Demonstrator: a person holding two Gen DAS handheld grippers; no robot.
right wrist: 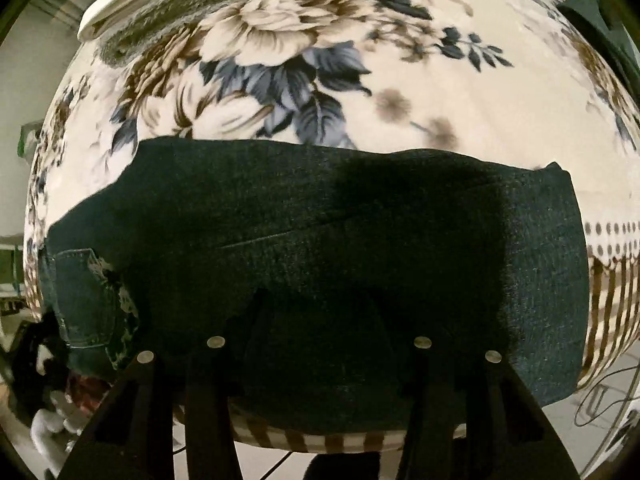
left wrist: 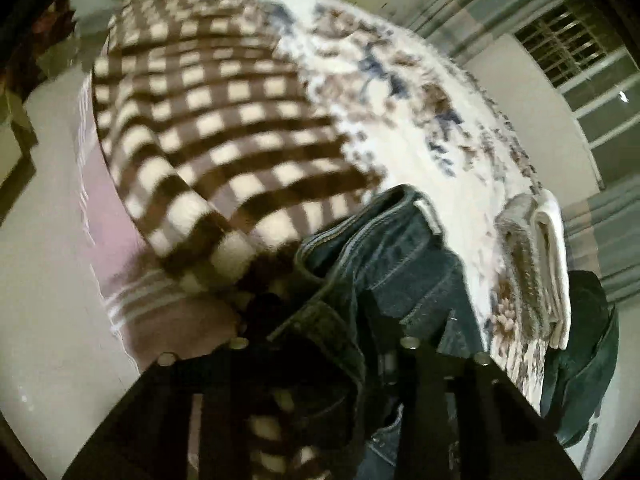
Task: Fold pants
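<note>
The left claw (left wrist: 324,332) grips the pants' (right wrist: 320,232) bunched waistband at lower centre, the right claw (right wrist: 320,320) sits over them, grip impossible to tell, pants spread mid-frame on the bed (right wrist: 480,100); denim could slip, skewing the fold.

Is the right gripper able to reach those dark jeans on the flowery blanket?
Probably yes: the jeans lie flat directly ahead of the right gripper, nothing lying between them.
</note>
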